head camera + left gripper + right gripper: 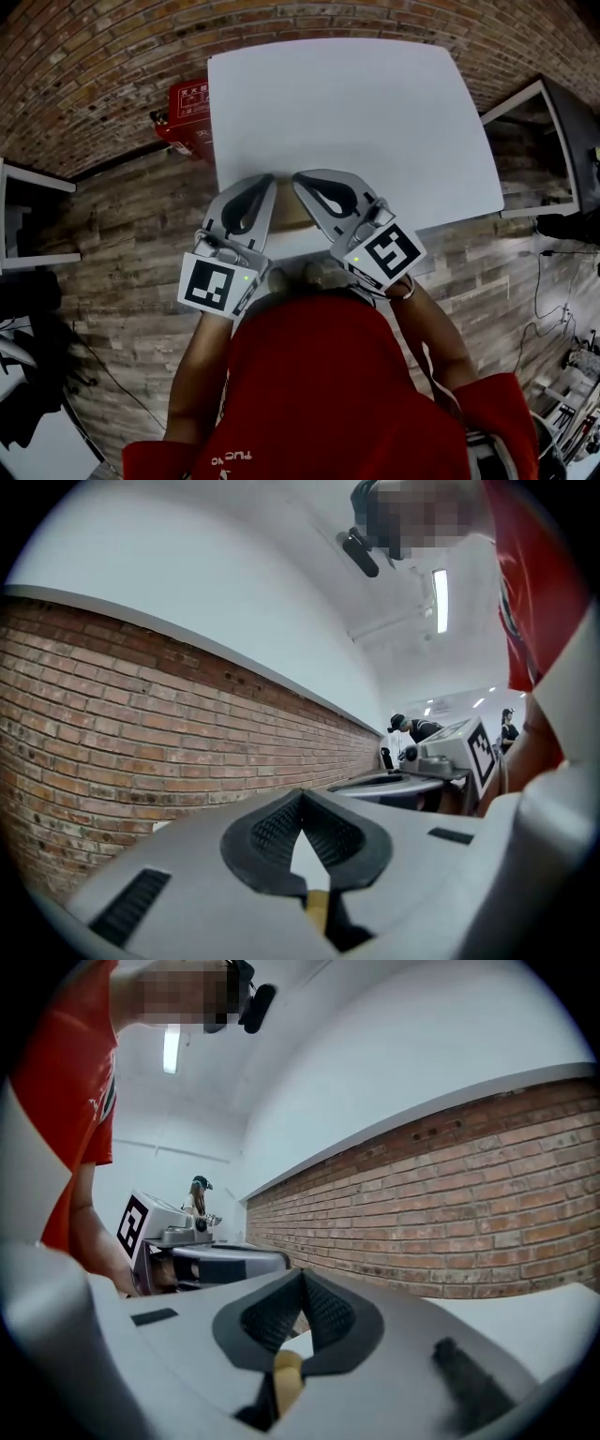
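In the head view, both grippers hover side by side over the near edge of a white table (356,122), tips pointing away from me. The left gripper (268,180) is shut, its dark ribbed pads (272,832) meeting at the tips with nothing between them. The right gripper (298,178) is also shut and empty, its pads (323,1312) closed together. The two tips sit a few centimetres apart. A small brownish patch (292,217) shows between the gripper bodies; I cannot tell what it is. Each gripper view shows the other gripper's marker cube (478,747) (133,1222) beside it.
A red fire-extinguisher box (187,112) stands on the brick-pattern floor at the table's far left corner. A dark-topped table (562,141) with a white frame is to the right, cables (553,281) below it. White furniture (28,220) sits at the left. People stand far off in the room (199,1194).
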`<action>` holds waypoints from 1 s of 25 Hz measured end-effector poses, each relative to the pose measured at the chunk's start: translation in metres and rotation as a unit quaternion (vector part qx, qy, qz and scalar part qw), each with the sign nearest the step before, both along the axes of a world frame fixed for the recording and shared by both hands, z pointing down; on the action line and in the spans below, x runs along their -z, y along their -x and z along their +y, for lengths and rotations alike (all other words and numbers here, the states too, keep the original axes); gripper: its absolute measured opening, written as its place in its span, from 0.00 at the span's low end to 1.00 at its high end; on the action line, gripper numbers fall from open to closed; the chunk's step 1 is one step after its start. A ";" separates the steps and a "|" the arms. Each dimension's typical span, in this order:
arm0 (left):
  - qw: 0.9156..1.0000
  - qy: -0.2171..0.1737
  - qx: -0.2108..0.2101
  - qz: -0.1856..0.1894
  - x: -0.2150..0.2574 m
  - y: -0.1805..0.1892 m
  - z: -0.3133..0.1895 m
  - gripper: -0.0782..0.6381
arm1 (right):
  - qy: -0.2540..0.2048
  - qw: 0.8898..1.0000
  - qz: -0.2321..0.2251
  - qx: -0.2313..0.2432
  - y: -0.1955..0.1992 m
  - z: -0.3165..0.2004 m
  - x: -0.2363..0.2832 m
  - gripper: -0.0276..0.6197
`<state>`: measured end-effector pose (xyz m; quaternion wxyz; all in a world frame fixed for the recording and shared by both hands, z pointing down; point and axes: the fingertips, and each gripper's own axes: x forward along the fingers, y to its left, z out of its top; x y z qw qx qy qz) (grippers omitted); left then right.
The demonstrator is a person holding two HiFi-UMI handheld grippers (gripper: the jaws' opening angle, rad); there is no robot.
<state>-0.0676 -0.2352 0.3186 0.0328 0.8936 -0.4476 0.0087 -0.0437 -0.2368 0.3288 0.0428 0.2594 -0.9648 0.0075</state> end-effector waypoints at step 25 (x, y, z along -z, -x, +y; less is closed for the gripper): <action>1.000 0.008 0.007 -0.010 -0.005 -0.011 0.020 0.13 | 0.001 1.000 0.007 0.023 -0.005 0.015 0.000 0.09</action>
